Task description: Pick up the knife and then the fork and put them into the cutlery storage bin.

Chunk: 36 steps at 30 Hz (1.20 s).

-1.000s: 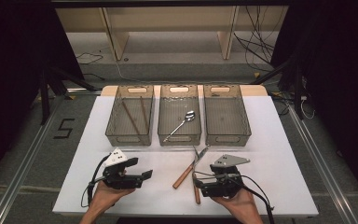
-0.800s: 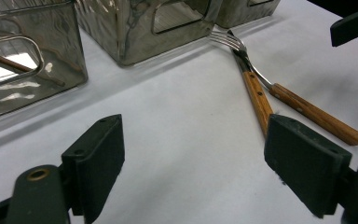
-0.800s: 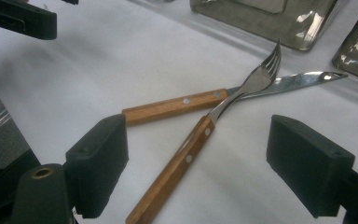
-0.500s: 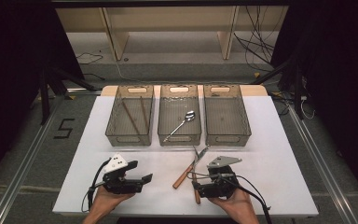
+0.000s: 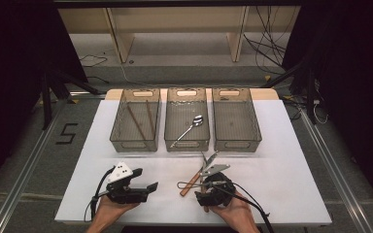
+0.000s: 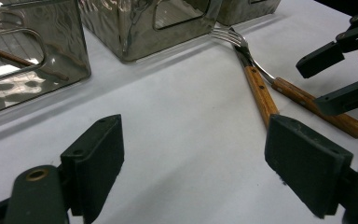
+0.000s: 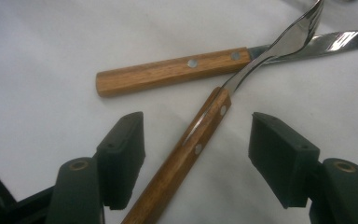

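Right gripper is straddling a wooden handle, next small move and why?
Probably keep closing the right gripper on the wooden-handled fork. Its jaws have just been closing, the handle lies between them, and the pads do not touch it yet. The wooden-handled knife lies crossed under the fork's neck, so lift gently afterwards.

A single dark numeral, "5" (image 5: 66,133), is marked on the grey floor (image 5: 39,160) to the left of the table (image 5: 291,160) in the high view. No other writing, label or brand can be read.
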Each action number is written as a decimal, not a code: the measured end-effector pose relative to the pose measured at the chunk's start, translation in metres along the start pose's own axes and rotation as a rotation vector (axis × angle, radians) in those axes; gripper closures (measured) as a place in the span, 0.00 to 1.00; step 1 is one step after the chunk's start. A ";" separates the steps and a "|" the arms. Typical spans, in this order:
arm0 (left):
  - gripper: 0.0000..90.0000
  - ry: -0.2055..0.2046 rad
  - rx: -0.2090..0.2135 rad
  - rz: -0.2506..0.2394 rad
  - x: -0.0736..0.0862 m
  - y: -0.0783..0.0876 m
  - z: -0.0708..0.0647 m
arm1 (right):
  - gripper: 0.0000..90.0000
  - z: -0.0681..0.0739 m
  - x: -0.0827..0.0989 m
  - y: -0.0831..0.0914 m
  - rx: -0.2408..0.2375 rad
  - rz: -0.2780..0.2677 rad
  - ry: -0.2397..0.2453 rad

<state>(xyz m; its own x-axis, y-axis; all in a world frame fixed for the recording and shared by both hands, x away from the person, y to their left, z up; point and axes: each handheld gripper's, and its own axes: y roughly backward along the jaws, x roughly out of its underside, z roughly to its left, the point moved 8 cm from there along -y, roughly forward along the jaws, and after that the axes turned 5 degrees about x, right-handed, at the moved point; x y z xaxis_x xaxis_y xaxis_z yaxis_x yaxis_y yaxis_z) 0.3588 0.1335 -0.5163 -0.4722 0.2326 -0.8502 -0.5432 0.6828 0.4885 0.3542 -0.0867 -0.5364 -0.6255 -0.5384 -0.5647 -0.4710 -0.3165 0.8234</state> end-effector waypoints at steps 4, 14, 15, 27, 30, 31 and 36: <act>0.22 0.003 0.005 -0.001 0.000 0.000 0.000 | 0.47 0.001 -0.001 -0.004 0.009 0.013 0.008; 0.22 0.005 0.007 -0.001 0.000 -0.001 -0.001 | 0.57 -0.003 0.000 -0.012 0.033 0.076 0.007; 0.22 0.004 0.009 0.000 0.000 -0.001 -0.002 | 0.60 -0.004 0.000 -0.012 0.036 0.078 0.005; 0.22 -0.001 0.011 0.005 0.001 -0.002 -0.003 | 0.83 -0.019 0.002 -0.008 0.008 0.090 -0.029; 0.22 -0.003 0.011 0.007 0.001 -0.003 -0.003 | 0.86 -0.022 0.004 -0.006 0.006 0.096 -0.031; 0.22 0.000 0.011 0.008 0.002 -0.003 -0.003 | 0.87 -0.024 0.004 -0.006 0.007 0.103 -0.033; 0.23 0.000 0.011 0.008 0.002 -0.003 -0.003 | 0.89 -0.028 0.005 -0.004 0.009 0.104 -0.029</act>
<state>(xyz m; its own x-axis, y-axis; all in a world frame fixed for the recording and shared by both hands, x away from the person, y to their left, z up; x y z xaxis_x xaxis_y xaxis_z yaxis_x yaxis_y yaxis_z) 0.3577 0.1301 -0.5187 -0.4763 0.2378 -0.8465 -0.5319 0.6887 0.4927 0.3705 -0.1101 -0.5413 -0.6893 -0.5448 -0.4776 -0.4082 -0.2526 0.8772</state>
